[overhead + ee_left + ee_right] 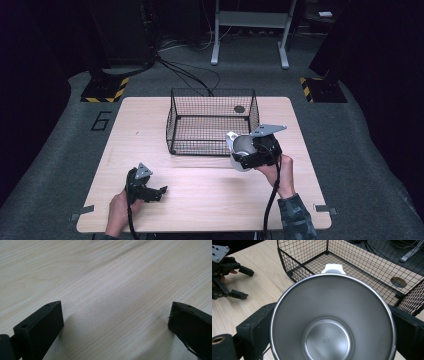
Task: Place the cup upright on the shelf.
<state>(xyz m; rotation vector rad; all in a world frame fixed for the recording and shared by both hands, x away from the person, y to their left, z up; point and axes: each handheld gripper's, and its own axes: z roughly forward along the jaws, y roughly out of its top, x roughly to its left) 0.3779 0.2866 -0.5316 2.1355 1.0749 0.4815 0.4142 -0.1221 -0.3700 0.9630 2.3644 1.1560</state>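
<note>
A steel cup (332, 322) with a white handle tab (332, 268) is clamped between the jaws of my right gripper (245, 152), its open mouth facing the camera. In the high view the cup (240, 149) hangs just above the table at the front right corner of a black wire basket (212, 122). My left gripper (159, 192) rests low on the wooden table (210, 195) near the front left, jaws spread wide with bare wood (115, 297) between them; the same gripper (239, 281) appears at the far left of the right gripper view.
The wire basket (362, 262) stands mid-table toward the back, with nothing inside. A round hole (239, 109) in the tabletop lies beneath its rear right. Black-and-yellow striped bases (105, 90) and a grey frame (250, 30) stand on the floor beyond the table.
</note>
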